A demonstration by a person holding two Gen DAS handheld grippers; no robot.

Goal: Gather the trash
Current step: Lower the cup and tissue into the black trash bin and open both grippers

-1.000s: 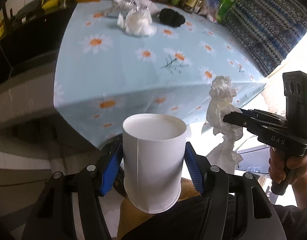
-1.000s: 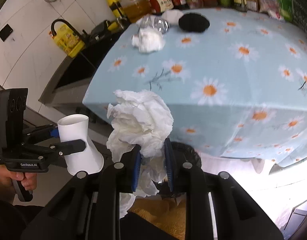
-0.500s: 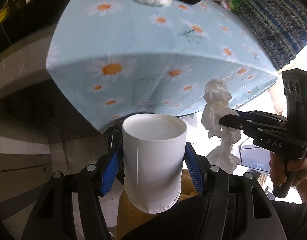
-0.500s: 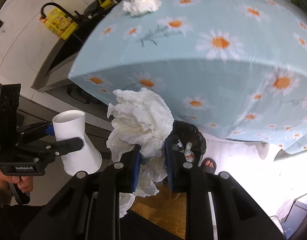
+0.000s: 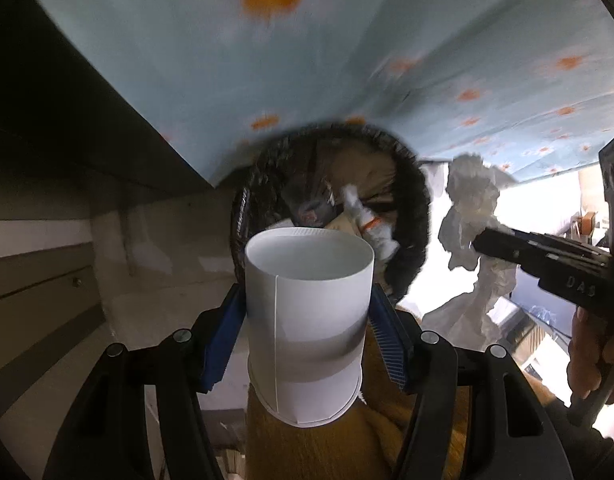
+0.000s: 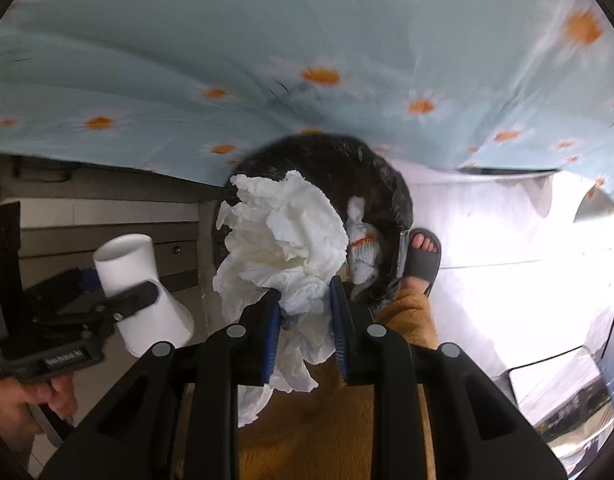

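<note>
My left gripper (image 5: 307, 308) is shut on a white paper cup (image 5: 307, 312), held just in front of a black-lined trash bin (image 5: 411, 184) on the floor under the table edge. My right gripper (image 6: 305, 300) is shut on a crumpled white tissue wad (image 6: 283, 236), held over the same bin (image 6: 383, 176). The cup also shows at the left of the right wrist view (image 6: 135, 280), and the tissue at the right of the left wrist view (image 5: 471, 208). The bin holds a white tube with an orange band (image 5: 367, 220) and other rubbish.
The light blue daisy tablecloth (image 5: 307, 60) hangs over the bin. Grey cabinet fronts (image 5: 39, 276) stand at the left. A foot in a grey slipper (image 6: 423, 256) stands beside the bin. My tan trouser leg (image 6: 331, 432) is below the grippers.
Both grippers have dropped from table height to below the table edge, toward the bin. The tabletop is out of view and the bin opening now fills the middle. Both grips are unchanged.
</note>
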